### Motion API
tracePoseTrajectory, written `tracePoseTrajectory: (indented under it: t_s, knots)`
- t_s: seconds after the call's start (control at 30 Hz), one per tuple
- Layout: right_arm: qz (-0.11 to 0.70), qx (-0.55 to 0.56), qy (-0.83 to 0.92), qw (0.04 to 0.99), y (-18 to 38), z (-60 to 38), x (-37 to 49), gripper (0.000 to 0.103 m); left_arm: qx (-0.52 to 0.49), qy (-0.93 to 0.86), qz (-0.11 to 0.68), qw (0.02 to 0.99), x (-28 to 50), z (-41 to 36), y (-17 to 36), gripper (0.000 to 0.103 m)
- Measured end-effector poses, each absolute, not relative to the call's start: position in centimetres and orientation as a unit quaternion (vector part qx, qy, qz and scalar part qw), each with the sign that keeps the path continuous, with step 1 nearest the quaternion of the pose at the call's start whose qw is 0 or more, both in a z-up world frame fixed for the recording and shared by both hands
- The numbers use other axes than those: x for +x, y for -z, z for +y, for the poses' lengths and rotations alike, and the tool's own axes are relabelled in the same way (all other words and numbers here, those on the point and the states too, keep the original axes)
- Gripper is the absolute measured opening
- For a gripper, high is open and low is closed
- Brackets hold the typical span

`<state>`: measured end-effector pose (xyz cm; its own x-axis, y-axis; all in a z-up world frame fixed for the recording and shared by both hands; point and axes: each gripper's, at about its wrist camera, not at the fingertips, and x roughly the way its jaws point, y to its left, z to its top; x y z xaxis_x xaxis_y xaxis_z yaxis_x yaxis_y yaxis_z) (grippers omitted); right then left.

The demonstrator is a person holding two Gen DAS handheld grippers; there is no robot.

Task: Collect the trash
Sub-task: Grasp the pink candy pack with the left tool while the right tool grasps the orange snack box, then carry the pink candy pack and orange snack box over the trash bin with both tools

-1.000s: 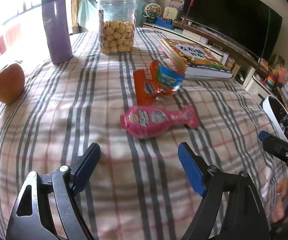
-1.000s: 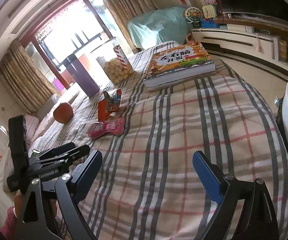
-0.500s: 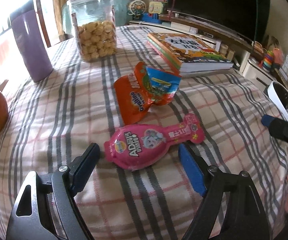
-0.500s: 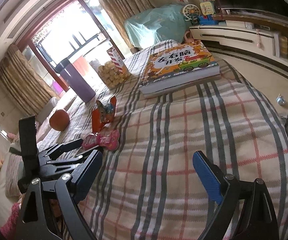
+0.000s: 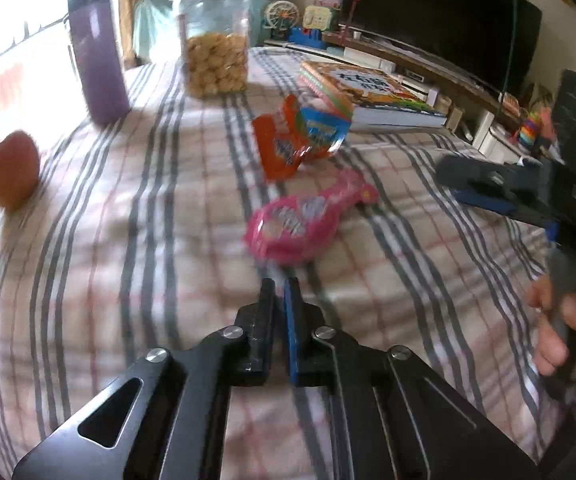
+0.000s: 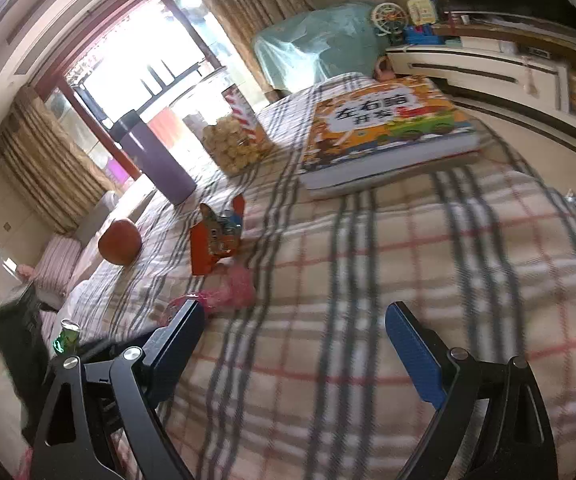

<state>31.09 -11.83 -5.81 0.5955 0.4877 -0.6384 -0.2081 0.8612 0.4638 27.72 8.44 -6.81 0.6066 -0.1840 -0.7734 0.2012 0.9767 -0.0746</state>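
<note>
On the plaid counter (image 5: 135, 216), the pink wrapper (image 5: 308, 220) lies just ahead of the left tool (image 5: 279, 292), which has clamped shut on nothing. Right tool (image 6: 292, 336) gapes empty. Reaching again like that probably just shoves the wrapper away.

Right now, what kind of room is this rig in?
Most likely a home living room: a big TV on a low cabinet, curtains at a wide window, and a table under a plaid cloth with a snack jar and books.
</note>
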Motion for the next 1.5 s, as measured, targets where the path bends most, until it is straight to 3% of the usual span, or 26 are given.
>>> tracePoseTrajectory:
  t_s: [0.33, 0.4, 0.5, 0.57, 0.6, 0.63, 0.7, 0.87, 1.1, 1.27, 1.5]
  knots:
    - [0.414, 0.164, -0.219, 0.868, 6.1, -7.2, 35.2, 0.093, -0.034, 0.109, 0.439, 0.891, 25.5, 11.2, 7.1, 0.006]
    - [0.416, 0.158, -0.221, 0.868, 6.2, -6.3, 36.2, 0.093, -0.037, 0.119, 0.441, 0.889, 25.7, 11.2, 7.1, 0.011]
    - [0.418, 0.138, -0.224, 0.87, 6.3, -4.7, 37.6, 0.091, -0.022, 0.132, 0.437, 0.89, 26.4, 10.7, 6.6, 0.033]
    - [0.419, 0.13, -0.225, 0.87, 6.4, -4.2, 38.2, 0.081, -0.002, 0.133, 0.429, 0.894, 26.8, 10.1, 6.2, 0.052]
    - [0.422, 0.124, -0.226, 0.869, 6.6, -3.8, 38.5, 0.067, 0.005, 0.134, 0.426, 0.895, 27.2, 9.9, 6.1, 0.053]
    - [0.425, 0.121, -0.228, 0.868, 6.7, -3.5, 38.7, 0.046, 0.011, 0.137, 0.425, 0.895, 27.5, 9.8, 6.0, 0.055]
    - [0.432, 0.125, -0.234, 0.862, 7.1, -3.6, 39.0, 0.019, 0.018, 0.143, 0.426, 0.893, 28.4, 9.5, 6.1, 0.059]
    - [0.421, 0.159, -0.23, 0.863, 6.7, -6.1, 37.9, 0.018, 0.043, 0.151, 0.429, 0.89, 30.8, 8.6, 6.5, 0.068]
    - [0.401, 0.197, -0.202, 0.872, 5.6, -10.9, 35.1, 0.018, 0.072, 0.166, 0.424, 0.887, 32.8, 6.9, 7.0, 0.069]
    - [0.396, 0.218, -0.182, 0.873, 5.6, -13.5, 33.1, 0.018, 0.086, 0.167, 0.421, 0.887, 32.7, 5.9, 7.2, 0.051]
    - [0.392, 0.229, -0.178, 0.873, 5.4, -15.3, 30.4, 0.018, 0.055, 0.141, 0.421, 0.895, 30.8, 5.6, 6.8, 0.05]
